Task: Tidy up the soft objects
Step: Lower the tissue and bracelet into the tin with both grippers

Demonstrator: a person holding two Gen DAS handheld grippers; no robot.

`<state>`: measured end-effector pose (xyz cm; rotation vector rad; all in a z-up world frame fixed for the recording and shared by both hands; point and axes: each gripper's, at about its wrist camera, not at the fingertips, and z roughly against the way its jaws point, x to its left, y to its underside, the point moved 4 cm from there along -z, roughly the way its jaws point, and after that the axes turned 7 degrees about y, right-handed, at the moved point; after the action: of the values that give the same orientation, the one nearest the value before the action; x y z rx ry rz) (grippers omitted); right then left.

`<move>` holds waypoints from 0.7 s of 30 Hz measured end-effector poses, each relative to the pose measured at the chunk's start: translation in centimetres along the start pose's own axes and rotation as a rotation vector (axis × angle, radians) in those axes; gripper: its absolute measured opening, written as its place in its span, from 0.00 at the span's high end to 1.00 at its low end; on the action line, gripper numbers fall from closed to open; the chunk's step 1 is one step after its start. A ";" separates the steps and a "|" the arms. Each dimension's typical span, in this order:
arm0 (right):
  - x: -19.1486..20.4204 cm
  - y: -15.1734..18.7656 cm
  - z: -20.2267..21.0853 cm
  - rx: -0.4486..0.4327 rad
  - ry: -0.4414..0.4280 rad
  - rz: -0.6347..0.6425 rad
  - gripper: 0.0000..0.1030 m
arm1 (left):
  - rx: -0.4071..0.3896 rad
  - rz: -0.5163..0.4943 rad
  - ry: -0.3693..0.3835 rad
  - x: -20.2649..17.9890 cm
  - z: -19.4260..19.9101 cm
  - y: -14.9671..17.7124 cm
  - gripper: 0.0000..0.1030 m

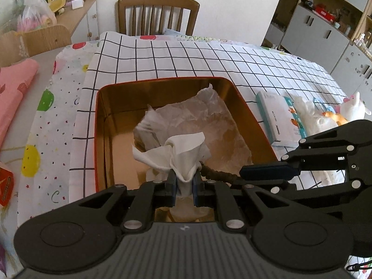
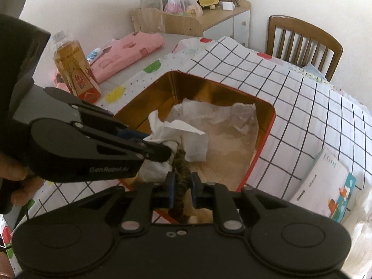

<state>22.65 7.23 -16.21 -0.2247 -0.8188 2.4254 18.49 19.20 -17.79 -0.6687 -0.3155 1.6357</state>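
Two claws of mine hang over the red tin [image 1: 162, 86]: left gripper [image 1: 184, 183] clamps white cloth [image 1: 186, 155], right gripper [image 2: 183, 183] loosely brackets a brown cord [image 2: 180, 186].

I'm working in a home, at a dining table [image 1: 46, 55] spread with a checked cloth [image 1: 209, 58]. A wooden chair [image 1: 158, 14] stands at its far side, grey cupboards [image 1: 313, 32] line one wall, and a cluttered sideboard [image 2: 223, 16] sits against another.

Left gripper [image 1: 183, 181] clamped, right gripper [image 2: 182, 187] slightly parted, both angled downward.
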 end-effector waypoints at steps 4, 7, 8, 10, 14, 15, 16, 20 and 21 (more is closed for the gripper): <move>-0.2 0.2 0.0 0.009 -0.011 -0.018 0.80 | 0.000 0.010 -0.005 0.0 0.1 0.0 0.88; -0.2 0.1 0.2 0.000 -0.008 -0.010 0.77 | 0.000 0.008 -0.012 -0.1 0.2 0.1 0.88; -0.1 0.1 0.3 -0.003 -0.008 -0.008 0.75 | 0.000 0.010 -0.012 -0.1 0.2 0.1 0.88; -0.1 0.0 0.5 -0.011 -0.008 -0.007 0.71 | -0.003 0.012 -0.015 -0.1 0.4 0.1 0.87; -0.1 0.0 0.9 -0.021 -0.006 -0.010 0.69 | -0.011 0.004 -0.021 -0.4 0.8 0.2 0.87; -0.2 0.0 1.0 -0.024 -0.004 -0.013 0.68 | -0.014 0.002 -0.023 -0.4 1.0 0.2 0.87; -0.3 0.0 1.1 -0.027 -0.004 -0.015 0.65 | -0.016 0.001 -0.025 -0.5 1.1 0.2 0.87; -0.4 0.0 1.9 -0.048 -0.002 -0.015 0.58 | -0.030 0.002 -0.031 -0.7 1.8 0.3 0.87; -0.5 0.1 2.1 -0.052 -0.002 -0.015 0.56 | -0.032 0.002 -0.034 -0.7 2.0 0.4 0.87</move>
<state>22.34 5.85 -14.62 -0.2358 -0.8821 2.3930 17.08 18.77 -16.27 -0.6667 -0.3665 1.6480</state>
